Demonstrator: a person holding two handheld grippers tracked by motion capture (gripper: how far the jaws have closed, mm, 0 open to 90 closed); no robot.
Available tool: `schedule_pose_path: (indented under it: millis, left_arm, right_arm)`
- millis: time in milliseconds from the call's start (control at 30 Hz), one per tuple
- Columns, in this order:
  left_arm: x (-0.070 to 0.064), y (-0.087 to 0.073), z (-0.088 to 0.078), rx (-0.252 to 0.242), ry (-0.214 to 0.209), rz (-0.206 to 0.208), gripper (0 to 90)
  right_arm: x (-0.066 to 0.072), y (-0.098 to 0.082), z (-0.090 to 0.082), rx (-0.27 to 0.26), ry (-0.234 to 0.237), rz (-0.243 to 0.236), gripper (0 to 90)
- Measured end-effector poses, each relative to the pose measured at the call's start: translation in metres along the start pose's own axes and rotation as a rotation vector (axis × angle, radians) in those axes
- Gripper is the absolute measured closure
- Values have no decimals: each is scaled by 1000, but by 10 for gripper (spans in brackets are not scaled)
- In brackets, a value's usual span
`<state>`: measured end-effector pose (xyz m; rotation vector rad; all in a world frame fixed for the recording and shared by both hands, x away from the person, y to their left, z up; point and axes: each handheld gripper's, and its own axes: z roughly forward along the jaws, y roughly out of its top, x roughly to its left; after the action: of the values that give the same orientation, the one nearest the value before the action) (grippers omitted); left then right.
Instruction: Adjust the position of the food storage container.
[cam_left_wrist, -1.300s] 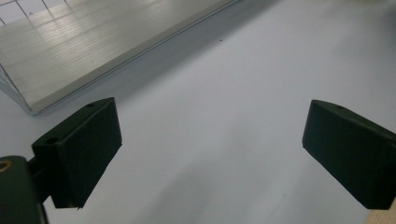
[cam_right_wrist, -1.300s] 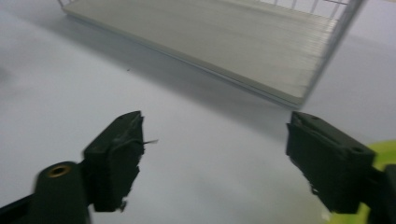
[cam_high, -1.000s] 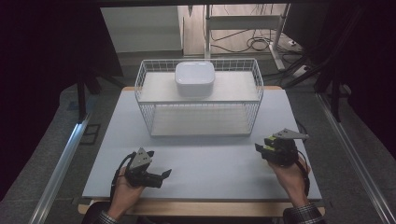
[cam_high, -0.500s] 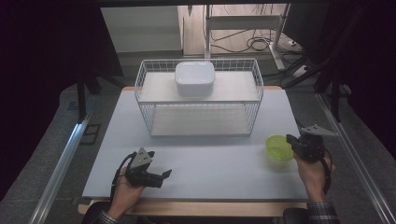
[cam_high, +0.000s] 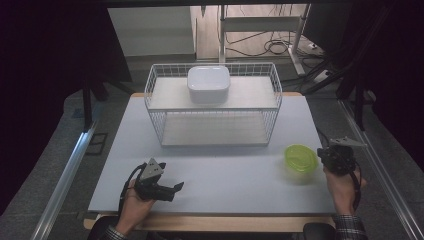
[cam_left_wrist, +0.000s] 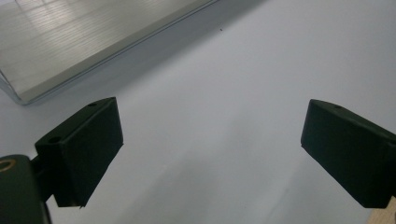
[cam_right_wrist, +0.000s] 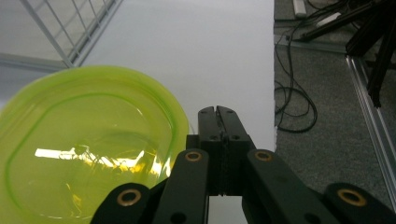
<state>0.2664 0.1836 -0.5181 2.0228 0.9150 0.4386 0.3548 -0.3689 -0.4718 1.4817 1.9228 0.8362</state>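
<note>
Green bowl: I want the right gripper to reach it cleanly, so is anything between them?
Nothing visible. The green bowl sits on the white table right beside the shut right gripper, with no object between them.

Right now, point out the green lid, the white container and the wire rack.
green lid (cam_high: 300, 157): high view, middle of its top.
white container (cam_high: 208, 83): high view, centre of its flat top.
wire rack (cam_high: 151, 84): high view, left rim of its upper shelf.

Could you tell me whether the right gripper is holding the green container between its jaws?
No, the right gripper has its jaws shut together on nothing, with the green container lying beside them.
</note>
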Motion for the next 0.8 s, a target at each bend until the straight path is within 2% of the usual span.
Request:
schedule_pose_path:
  millis: [233,367,633,667,767,800]
  left_arm:
    - [0,0,1,7,-2,2,54]
    - [0,0,2,13,-4,-1,55]
    - [-1,-1,4,23,-7,3,57]
    - [-1,-1,4,25,-9,-1,57]
    - [-1,-1,4,25,-9,-1,57]
    - [-1,-1,4,25,-9,-1,57]
  right_arm:
    - [2,-3,4,21,11,14,898]
    - [8,-3,5,27,33,16,897]
    - [31,-1,7,36,103,-6,896]
    - [38,0,8,41,125,-8,896]
    - [46,1,9,46,142,-3,896]
    - [54,1,9,48,168,-9,896]
